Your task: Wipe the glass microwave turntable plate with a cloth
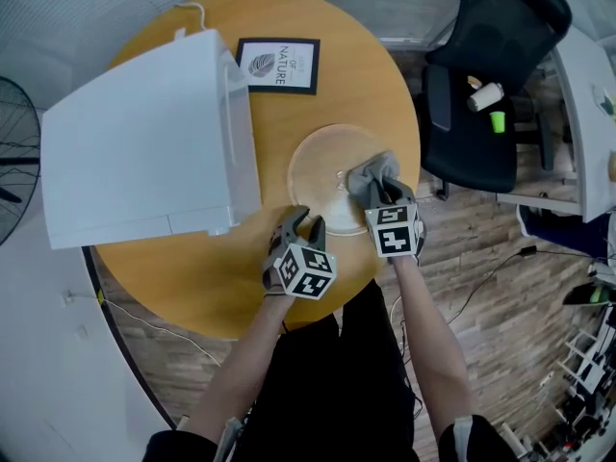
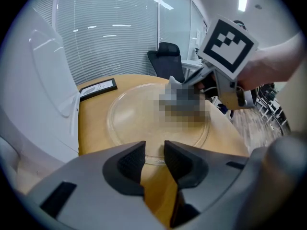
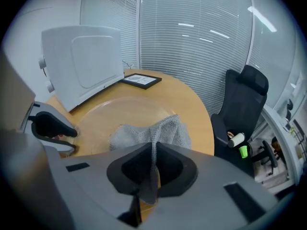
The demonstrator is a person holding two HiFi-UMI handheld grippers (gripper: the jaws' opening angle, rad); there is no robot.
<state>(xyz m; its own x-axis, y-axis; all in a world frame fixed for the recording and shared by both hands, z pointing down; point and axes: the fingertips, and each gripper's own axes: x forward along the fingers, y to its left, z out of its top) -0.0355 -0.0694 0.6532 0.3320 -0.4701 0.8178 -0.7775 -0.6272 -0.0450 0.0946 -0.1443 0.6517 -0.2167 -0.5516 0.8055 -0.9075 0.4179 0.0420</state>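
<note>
Left hand-held gripper (image 1: 301, 221) sits at the near-left edge of the plate (image 1: 318, 166), just right of the white microwave (image 1: 144, 142) that fills the left side of the round wooden worktop (image 1: 212, 277). In its own view the jaws stand only narrowly apart with nothing between them. The plate's near rim (image 2: 139, 114) runs just beyond their tips, and I cannot tell whether they touch it.

The clear glass turntable plate lies flat on the worktop between the microwave and the right edge. A framed card (image 1: 277, 64) lies well beyond it on the far side. The grey cloth (image 1: 371, 173) rests on the right part of the plate, bunched up, while the left and far parts of the glass are bare.

The right hand-held gripper (image 1: 383, 195) comes in from the near side. Its jaws are closed on a fold of the cloth (image 3: 144, 133), which rises as a thin ridge between the pads, with the rest spread on the glass ahead. Farther right, off the worktop, stands a black office chair (image 1: 481, 94).

By my reading, wiping is under way, with only the right portion covered so far. The next move probably calls for dragging the cloth left and far across the bare glass, pressing down without loosening the pinch. Meanwhile the left hand-held gripper would brace the rim so the plate neither slides nor turns.
</note>
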